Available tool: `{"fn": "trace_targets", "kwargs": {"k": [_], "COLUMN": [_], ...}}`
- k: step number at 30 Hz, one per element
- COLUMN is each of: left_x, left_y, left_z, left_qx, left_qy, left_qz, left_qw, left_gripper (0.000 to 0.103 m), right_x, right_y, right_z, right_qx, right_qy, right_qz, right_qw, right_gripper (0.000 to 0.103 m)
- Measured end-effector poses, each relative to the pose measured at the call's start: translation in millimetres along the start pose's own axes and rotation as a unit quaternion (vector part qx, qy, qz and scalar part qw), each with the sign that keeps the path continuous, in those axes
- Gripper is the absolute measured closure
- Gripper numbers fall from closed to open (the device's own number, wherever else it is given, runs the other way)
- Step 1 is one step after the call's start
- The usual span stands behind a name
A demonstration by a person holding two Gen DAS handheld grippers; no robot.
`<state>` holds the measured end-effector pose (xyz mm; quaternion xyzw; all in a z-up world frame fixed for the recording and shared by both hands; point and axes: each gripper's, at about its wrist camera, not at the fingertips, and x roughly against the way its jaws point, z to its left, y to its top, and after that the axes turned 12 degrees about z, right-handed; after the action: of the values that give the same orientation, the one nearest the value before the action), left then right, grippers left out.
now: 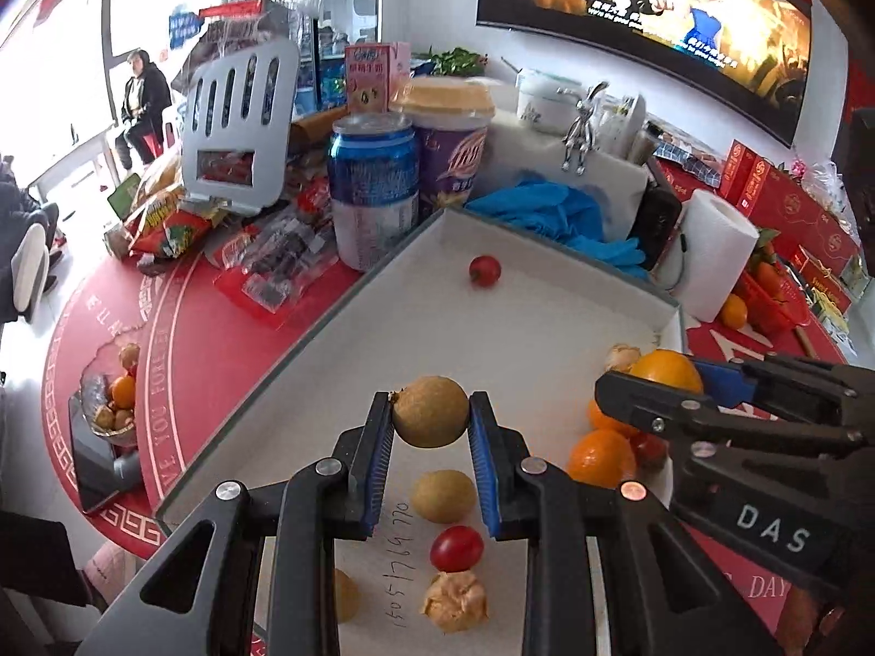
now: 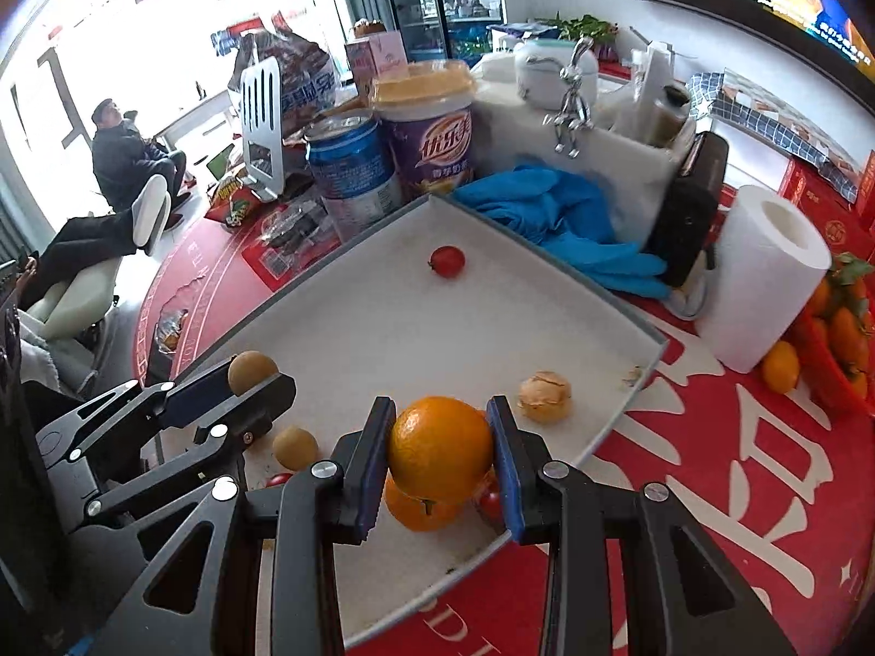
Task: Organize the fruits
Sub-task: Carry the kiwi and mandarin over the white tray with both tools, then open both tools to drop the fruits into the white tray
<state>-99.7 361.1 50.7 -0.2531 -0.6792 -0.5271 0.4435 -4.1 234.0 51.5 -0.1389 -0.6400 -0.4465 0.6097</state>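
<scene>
Fruit sits in both of my tools at once. My left tool (image 1: pixel 430 418) is clamped on a brown longan (image 1: pixel 430 418), pads pressed on either side, held above the white tray (image 1: pixel 547 317). My right tool (image 2: pixel 442 451) is closed on an orange (image 2: pixel 442 448) in the same way, over the tray's near right corner.

Below the left tool lie a second longan (image 1: pixel 443 495), a cherry tomato (image 1: pixel 456 548) and a peeled, crinkled fruit (image 1: pixel 454 600), with a further brown fruit (image 1: pixel 345 595) partly hidden behind a finger. Under the orange I hold rests another orange (image 2: pixel 424 508), a small red tomato (image 2: pixel 490 498) just beside it. A second peeled fruit (image 2: pixel 544 396) lies near the tray's right edge, and one lone tomato (image 2: pixel 447 261) sits well apart near the far corner.

Beyond the tray the red tabletop (image 2: pixel 711 492) is crowded: blue gloves (image 2: pixel 563 218), a blue can (image 2: pixel 350 169), a purple cup (image 2: pixel 429 131), a paper roll (image 2: pixel 765 273).

I judge the sorting to be at an early stage. Oranges gather loosely at the right, but longans, tomatoes and peeled fruit lie mixed at the near side, and both held fruits have yet to be put down. Where each kind should go I cannot tell.
</scene>
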Motion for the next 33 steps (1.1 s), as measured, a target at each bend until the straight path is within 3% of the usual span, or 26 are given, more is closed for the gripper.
{"fn": "trace_targets", "kwargs": {"k": [6,18,19,21,22,23,25,28,33], "left_x": [-16.8,-21.5,-22.4,-23.0,-22.3,-20.9,-16.6,-14.5,-14.8], "left_y": [-8.3,-7.6,-7.4,-8.1,-9.1,-9.9,-11.0,-9.2,-8.0], "left_z": [-1.2,0.9,1.1,0.5,0.1,-0.2,-0.5,-0.2,1.6], "left_qx": [0.008,0.014,0.014,0.012,0.012,0.012,0.012,0.012,0.022], "left_qy": [-0.013,-0.009,-0.008,-0.009,-0.008,-0.006,-0.002,-0.005,0.009], "left_qz": [0.026,0.031,0.035,0.039,0.037,0.034,0.024,0.026,0.039], "left_qw": [0.9995,0.9994,0.9993,0.9991,0.9992,0.9993,0.9996,0.9996,0.9990], "left_gripper": [0.073,0.073,0.069,0.052,0.036,0.023,0.021,0.018,0.012], "right_x": [-12.7,-17.6,-18.6,-20.0,-21.3,-21.2,-19.0,-9.4,-1.0], "right_y": [-4.3,6.8,8.0,10.1,11.6,12.5,12.9,13.3,14.7], "right_z": [3.1,3.8,4.4,6.5,8.0,8.8,9.8,12.2,10.1], "right_qx": [0.010,0.008,0.009,0.013,0.014,0.015,0.015,0.020,0.018], "right_qy": [-0.016,-0.019,-0.019,-0.017,-0.018,-0.019,-0.023,-0.039,-0.035], "right_qz": [0.013,0.022,0.022,0.024,0.025,0.026,0.020,-0.001,0.007], "right_qw": [1.000,1.000,1.000,0.999,0.999,0.999,0.999,0.999,0.999], "right_gripper": [0.067,0.067,0.067,0.067,0.065,0.046,0.016,0.015,0.015]}}
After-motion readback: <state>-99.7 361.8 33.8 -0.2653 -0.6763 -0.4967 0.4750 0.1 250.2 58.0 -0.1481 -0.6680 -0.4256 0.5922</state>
